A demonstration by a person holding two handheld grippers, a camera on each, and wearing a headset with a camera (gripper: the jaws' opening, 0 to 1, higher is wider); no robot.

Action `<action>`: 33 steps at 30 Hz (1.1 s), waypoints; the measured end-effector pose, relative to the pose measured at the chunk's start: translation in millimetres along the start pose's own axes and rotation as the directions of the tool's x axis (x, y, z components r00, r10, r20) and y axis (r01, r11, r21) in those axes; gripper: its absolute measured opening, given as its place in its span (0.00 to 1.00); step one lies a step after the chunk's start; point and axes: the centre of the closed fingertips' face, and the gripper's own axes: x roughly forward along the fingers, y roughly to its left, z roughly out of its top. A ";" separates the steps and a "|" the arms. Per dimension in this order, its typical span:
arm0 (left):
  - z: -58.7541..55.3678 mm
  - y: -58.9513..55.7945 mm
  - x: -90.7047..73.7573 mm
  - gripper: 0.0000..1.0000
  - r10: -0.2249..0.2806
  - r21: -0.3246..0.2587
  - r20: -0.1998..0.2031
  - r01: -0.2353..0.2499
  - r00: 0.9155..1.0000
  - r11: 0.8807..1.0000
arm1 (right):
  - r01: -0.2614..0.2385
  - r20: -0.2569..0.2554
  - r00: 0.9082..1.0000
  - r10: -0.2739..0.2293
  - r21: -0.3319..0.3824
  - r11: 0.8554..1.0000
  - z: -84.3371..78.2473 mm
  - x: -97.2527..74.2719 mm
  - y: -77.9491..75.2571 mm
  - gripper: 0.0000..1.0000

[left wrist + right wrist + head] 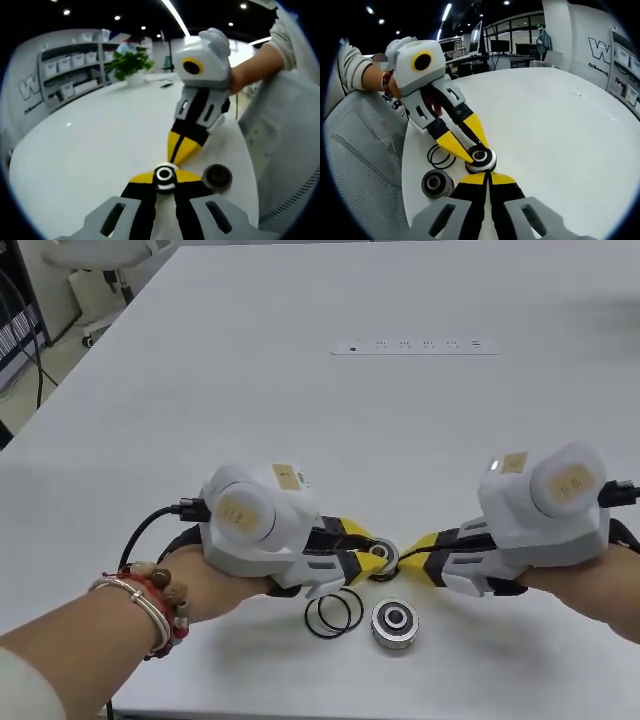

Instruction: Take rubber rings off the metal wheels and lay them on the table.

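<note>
I see one metal wheel [381, 558] pinched by its rim in the left gripper [368, 554], its face pale silver with a dark band around the hub. A second wheel [395, 624] lies flat on the table nearer me, silver with a dark centre. Just to its left, two thin black rubber rings [335, 613] lie flat on the table, overlapping each other.

Surroundings on record: fittings, furniture, greenery.
We note a flush socket strip [415, 346] lying flat, a white swivel chair [100, 255] at far left, shelving [70, 75] stocked with bins, a potted plant [129, 62] beside it, and a grey mesh chair back [360, 150].
</note>
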 end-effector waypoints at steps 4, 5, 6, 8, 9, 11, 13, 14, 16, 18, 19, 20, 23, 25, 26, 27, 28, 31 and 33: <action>0.0 -0.1 0.1 0.14 0.000 0.000 0.000 0.000 1.000 1.000 | 0.002 0.000 1.000 -0.002 0.025 1.000 0.5 -0.1 -0.9 0.00; 0.1 -0.1 0.1 0.14 0.000 0.000 0.000 0.000 1.000 1.000 | 0.003 0.001 1.000 -0.003 0.031 1.000 0.9 -0.3 -1.7 0.00; 0.1 -0.2 0.1 0.14 0.000 0.000 -0.001 0.000 1.000 1.000 | 0.003 0.002 1.000 -0.003 0.044 0.999 1.0 -0.8 -2.8 0.00; 0.1 -0.1 0.1 0.14 0.001 0.000 -0.001 -0.001 1.000 1.000 | 0.004 0.005 1.000 -0.004 0.063 0.998 1.4 -1.7 -3.7 0.00; 0.1 -0.1 0.1 0.14 0.001 -0.001 -0.001 -0.001 1.000 1.000 | 0.004 0.010 1.000 -0.005 0.080 0.997 2.3 -2.2 -5.0 0.00; 0.1 -0.1 0.1 0.14 0.001 -0.001 -0.001 -0.001 1.000 1.000 | 0.000 0.022 1.000 -0.002 0.112 0.994 4.3 -4.1 -5.0 0.00; 0.2 0.0 0.1 0.14 0.002 -0.004 -0.001 -0.002 1.000 1.000 | -0.002 0.027 1.000 -0.002 0.139 0.990 5.0 -5.0 -4.6 0.00; 0.2 -0.2 0.1 0.14 0.002 -0.004 -0.001 -0.002 1.000 1.000 | -0.002 0.029 1.000 -0.002 0.145 0.989 5.1 -5.3 -4.3 0.00; 0.3 -0.2 0.1 0.14 0.002 -0.005 0.000 -0.002 1.000 1.000 | -0.005 0.032 0.999 0.000 0.169 0.986 5.5 -5.8 -3.1 0.00; 0.3 -0.2 0.2 0.14 0.001 -0.005 0.000 -0.001 1.000 1.000 | -0.007 0.037 0.999 0.000 0.189 0.982 5.3 -7.3 -4.3 0.00; 0.3 -0.2 0.2 0.14 0.001 -0.005 0.000 -0.001 1.000 1.000 | -0.011 0.043 0.999 0.002 0.199 0.980 6.2 -7.8 -4.3 0.00; 0.4 -0.5 0.3 0.14 0.000 -0.005 0.001 0.000 1.000 1.000 | -0.020 0.066 0.998 0.005 0.228 0.973 10.1 -8.2 -3.1 0.00; 0.5 -0.8 0.6 0.14 -0.002 -0.006 0.001 0.002 1.000 1.000 | -0.024 0.069 0.998 0.005 0.270 0.963 9.4 -9.2 -6.3 0.00; 0.6 -1.1 0.7 0.14 -0.002 -0.005 0.001 0.002 1.000 1.000 | -0.028 0.074 0.997 0.008 0.280 0.960 9.3 -9.1 -5.2 0.00; 0.6 -1.4 0.8 0.14 -0.003 -0.005 0.001 0.003 1.000 1.000 | -0.030 0.074 0.997 0.009 0.286 0.958 9.2 -9.2 -4.7 0.00; 0.6 -1.6 0.9 0.14 -0.003 -0.005 0.001 0.003 1.000 1.000 | -0.031 0.074 0.997 0.010 0.290 0.957 9.3 -9.2 -4.3 0.00; 0.7 -1.8 0.9 0.14 -0.004 -0.004 0.001 0.004 1.000 1.000 | -0.032 0.075 0.997 0.010 0.295 0.955 9.6 -9.4 -3.3 0.00; 0.7 -2.2 0.9 0.14 -0.004 0.001 0.000 0.004 1.000 1.000 | -0.034 0.076 0.997 0.011 0.301 0.953 10.0 -9.9 -1.6 0.00; 0.7 -2.4 0.9 0.14 -0.004 0.002 0.000 0.004 1.000 1.000 | -0.039 0.081 0.997 0.015 0.303 0.952 11.1 -10.1 -0.3 0.00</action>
